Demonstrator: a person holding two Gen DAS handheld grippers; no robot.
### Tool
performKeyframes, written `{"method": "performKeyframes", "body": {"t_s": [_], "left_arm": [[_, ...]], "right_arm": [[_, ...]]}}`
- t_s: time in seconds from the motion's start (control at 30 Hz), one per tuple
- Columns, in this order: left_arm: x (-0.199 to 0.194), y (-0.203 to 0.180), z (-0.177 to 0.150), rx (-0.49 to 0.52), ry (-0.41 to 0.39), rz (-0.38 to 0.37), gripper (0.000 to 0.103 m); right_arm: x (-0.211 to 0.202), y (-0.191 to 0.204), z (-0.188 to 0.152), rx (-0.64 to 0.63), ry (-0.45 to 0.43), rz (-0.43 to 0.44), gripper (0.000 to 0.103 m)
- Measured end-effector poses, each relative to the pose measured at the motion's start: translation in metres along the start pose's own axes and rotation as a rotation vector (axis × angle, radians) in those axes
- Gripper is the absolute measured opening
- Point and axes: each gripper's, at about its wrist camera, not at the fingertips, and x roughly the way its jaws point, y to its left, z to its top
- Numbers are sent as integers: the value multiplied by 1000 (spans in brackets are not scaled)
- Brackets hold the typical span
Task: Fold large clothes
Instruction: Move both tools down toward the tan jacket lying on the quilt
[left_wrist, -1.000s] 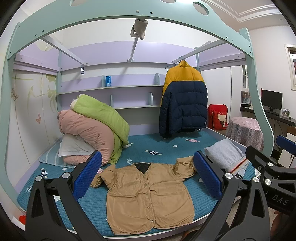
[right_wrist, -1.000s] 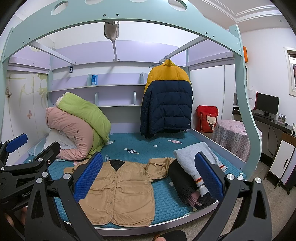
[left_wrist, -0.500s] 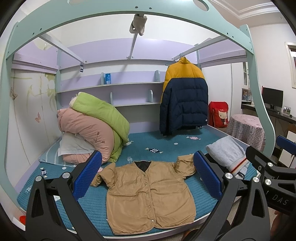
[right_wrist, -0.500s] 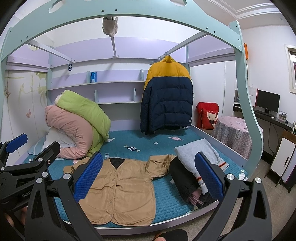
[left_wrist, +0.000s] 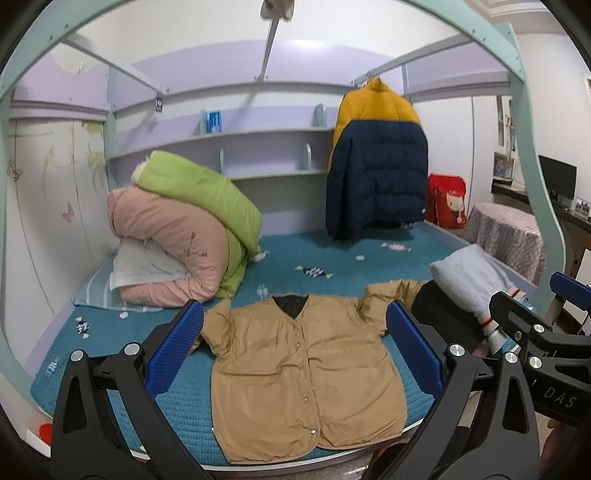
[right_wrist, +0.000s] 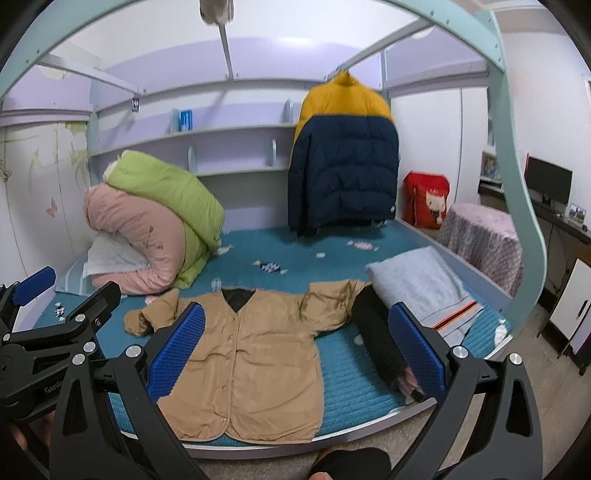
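Tan jacket (left_wrist: 295, 373) lies flat and buttoned, front up, on the teal bed (left_wrist: 177, 398) near its front edge. It looks light, limp and slightly slick; a sleeve cuff or hem corner would hold best. Left gripper (left_wrist: 293, 354) and right gripper (right_wrist: 295, 350) hover with jaws wide, empty.

The tan jacket (left_wrist: 295, 373) is smooth cloth with a faint sheen, lying on a quilted, matt teal bedspread (left_wrist: 184, 402). The left gripper (left_wrist: 295, 354) and right gripper (right_wrist: 297, 350) have matt black plastic arms (silver metal bolts) and knobbly blue pads (left_wrist: 173, 347). The hanging puffer coat (left_wrist: 376, 166) looks padded.
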Motion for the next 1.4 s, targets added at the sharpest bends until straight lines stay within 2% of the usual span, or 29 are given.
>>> {"method": "performKeyframes", "body": {"t_s": [0.37,0.57,0.7,0.87,0.93,1.0,1.13,1.23,1.33,1.4], "left_arm": [[116,33,-33,-42,169,1,99],[197,74,-75,-101,326,-13,99],[248,120,-111,-204,439,0,98],[310,209,-151,-403,551,33,98],[336,254,-167,-506,554,63,98],[355,288,-177,-572,567,117,98],[404,352,-196,-691,557,162,98],[442,382,-209,-726,585,211,98],[468,406,-220,-808,574,211,98],[482,415,-228,-867,593,199,98]], "right_arm": [[108,30,-18,-13,189,49,96],[189,64,-48,-41,330,119,96],[246,96,-72,-82,435,171,96],[314,133,-93,-105,500,199,96],[339,142,-99,-97,506,201,96],[360,152,-105,-87,518,206,96],[399,168,-119,-64,538,218,96],[420,182,-127,-61,569,234,96],[432,190,-135,-61,593,253,96],[437,194,-137,-66,595,261,96]]}}
